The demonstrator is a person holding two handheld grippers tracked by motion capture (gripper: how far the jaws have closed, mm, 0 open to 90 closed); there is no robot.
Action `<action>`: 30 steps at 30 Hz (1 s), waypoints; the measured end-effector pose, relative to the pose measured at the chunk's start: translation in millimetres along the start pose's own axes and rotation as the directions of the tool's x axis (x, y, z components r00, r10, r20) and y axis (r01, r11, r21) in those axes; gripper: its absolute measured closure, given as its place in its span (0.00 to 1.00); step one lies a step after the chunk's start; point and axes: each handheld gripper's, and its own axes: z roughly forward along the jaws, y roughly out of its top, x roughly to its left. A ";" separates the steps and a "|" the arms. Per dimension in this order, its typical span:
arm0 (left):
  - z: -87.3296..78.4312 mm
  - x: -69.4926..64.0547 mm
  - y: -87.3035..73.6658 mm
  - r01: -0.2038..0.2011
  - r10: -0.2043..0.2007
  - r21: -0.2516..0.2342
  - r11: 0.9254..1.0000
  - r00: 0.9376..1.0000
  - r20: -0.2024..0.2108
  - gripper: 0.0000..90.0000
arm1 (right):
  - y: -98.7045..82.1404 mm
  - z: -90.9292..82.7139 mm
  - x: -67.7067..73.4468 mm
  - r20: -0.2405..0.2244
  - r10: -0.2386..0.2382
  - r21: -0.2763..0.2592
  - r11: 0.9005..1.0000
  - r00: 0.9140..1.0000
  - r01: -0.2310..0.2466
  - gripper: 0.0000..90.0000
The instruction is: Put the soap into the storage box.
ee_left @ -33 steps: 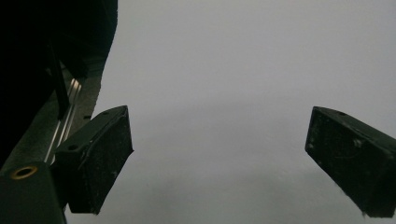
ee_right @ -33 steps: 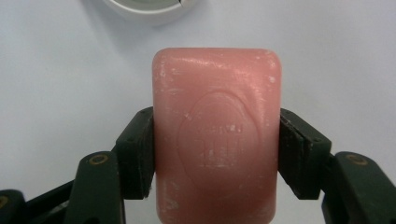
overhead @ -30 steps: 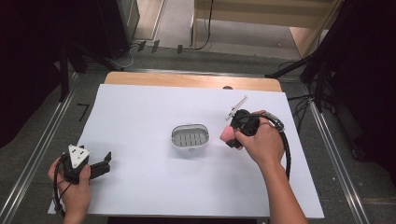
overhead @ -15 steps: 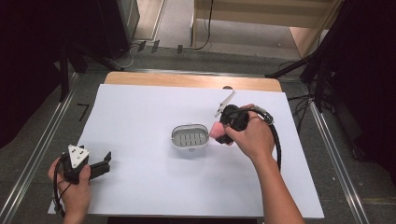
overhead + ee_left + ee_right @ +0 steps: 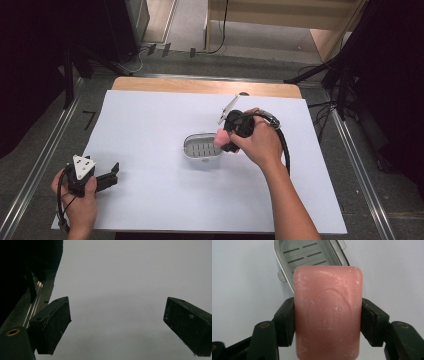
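Note:
A pink bar of soap (image 5: 328,315) sits clamped between the two black jaws of my right gripper (image 5: 328,322), which is shut on it. In the high view the soap (image 5: 220,138) hangs at the right rim of a grey slotted soap dish (image 5: 202,146) in the middle of the white table sheet, with my right gripper (image 5: 225,141) held above it by a hand. The dish (image 5: 312,257) lies just beyond the soap in the right gripper view. My left gripper (image 5: 111,176) rests open near the front left corner, nothing between its fingers (image 5: 51,327).
The white sheet (image 5: 150,125) covers most of the wooden table; its far edge (image 5: 205,86) shows bare wood. Metal rails run along both sides of the table. A black cable (image 5: 285,145) loops from my right gripper over the wrist.
My right gripper has carried the soap leftward, from beside the dish's right side to over its right rim. The left gripper has stayed put.

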 end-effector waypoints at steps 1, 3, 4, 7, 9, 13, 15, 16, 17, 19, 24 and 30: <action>-0.1 0.0 0.0 0.000 0.000 0.001 1.000 1.000 0.001 0.09 | 2.2 1.6 0.4 -0.001 -0.011 0.002 1.000 1.000 0.011 0.43; 0.0 0.1 0.1 0.000 0.000 0.001 1.000 1.000 0.001 0.09 | 6.9 5.0 1.8 0.000 -0.029 0.005 1.000 1.000 0.029 0.43; 0.0 0.1 0.0 0.001 -0.001 0.001 1.000 1.000 0.001 0.09 | 9.3 6.4 2.0 0.001 -0.045 0.010 0.999 0.999 0.045 0.43; 0.0 0.1 0.0 0.003 -0.003 0.001 1.000 1.000 0.001 0.09 | 16.2 10.9 4.0 -0.007 -0.072 0.017 0.997 0.997 0.072 0.43; 0.1 0.1 0.1 0.004 -0.004 0.001 1.000 1.000 0.001 0.09 | 20.4 13.8 4.2 -0.012 -0.091 0.021 0.996 0.996 0.091 0.43; 0.0 0.2 0.0 0.004 -0.004 0.001 1.000 1.000 0.001 0.09 | 26.7 19.0 3.0 -0.024 -0.110 0.022 0.994 0.994 0.111 0.43; 0.0 0.1 0.0 0.005 -0.005 0.001 1.000 1.000 0.001 0.09 | 30.1 21.3 3.3 -0.025 -0.114 0.029 0.993 0.993 0.115 0.43; 0.2 0.1 0.1 0.007 -0.007 0.000 1.000 1.000 0.001 0.09 | 32.0 23.0 2.7 -0.028 -0.128 0.023 0.991 0.991 0.128 0.43; 0.2 0.1 0.1 0.008 -0.008 0.001 1.000 1.000 0.001 0.09 | 34.1 24.6 3.1 -0.032 -0.131 0.024 0.991 0.991 0.132 0.43; 0.2 0.2 0.1 0.008 -0.008 0.002 1.000 1.000 0.001 0.09 | 40.5 31.0 4.4 -0.040 -0.154 0.031 0.987 0.987 0.155 0.43; 0.1 0.4 0.1 0.008 -0.008 0.002 1.000 1.000 0.002 0.09 | 47.0 38.5 5.8 -0.053 -0.163 0.040 0.985 0.985 0.166 0.43; 0.1 0.7 0.2 0.008 -0.008 0.003 1.000 1.000 0.004 0.09 | 50.3 45.6 2.6 -0.062 -0.160 0.039 0.986 0.985 0.163 0.43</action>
